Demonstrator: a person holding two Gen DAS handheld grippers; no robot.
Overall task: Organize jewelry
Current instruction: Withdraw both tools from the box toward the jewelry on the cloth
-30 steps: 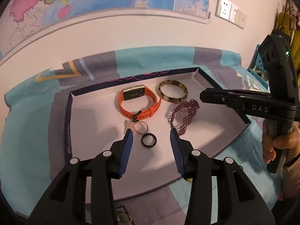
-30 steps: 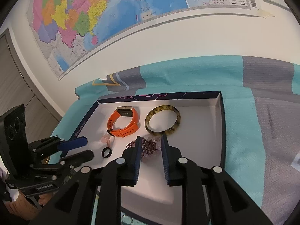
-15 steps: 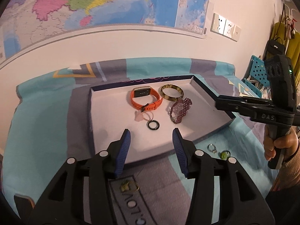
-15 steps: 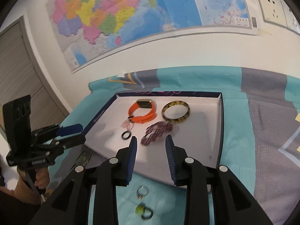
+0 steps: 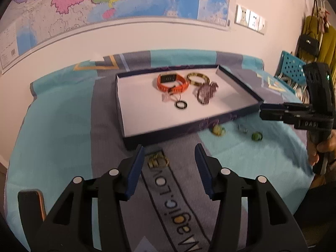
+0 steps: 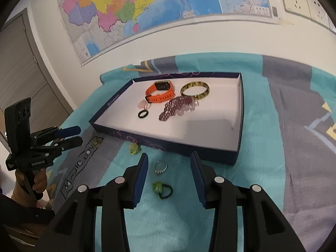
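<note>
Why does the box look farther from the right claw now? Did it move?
Yes. The right claw backed away from the tray; its tips now hang over the cloth near the silver ring.

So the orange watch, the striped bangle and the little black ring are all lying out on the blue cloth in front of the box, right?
Not quite. The orange watch, the striped bangle and the little black ring lie inside the box, on its white floor, not on the blue cloth. The right wrist view shows this plainly.
</note>
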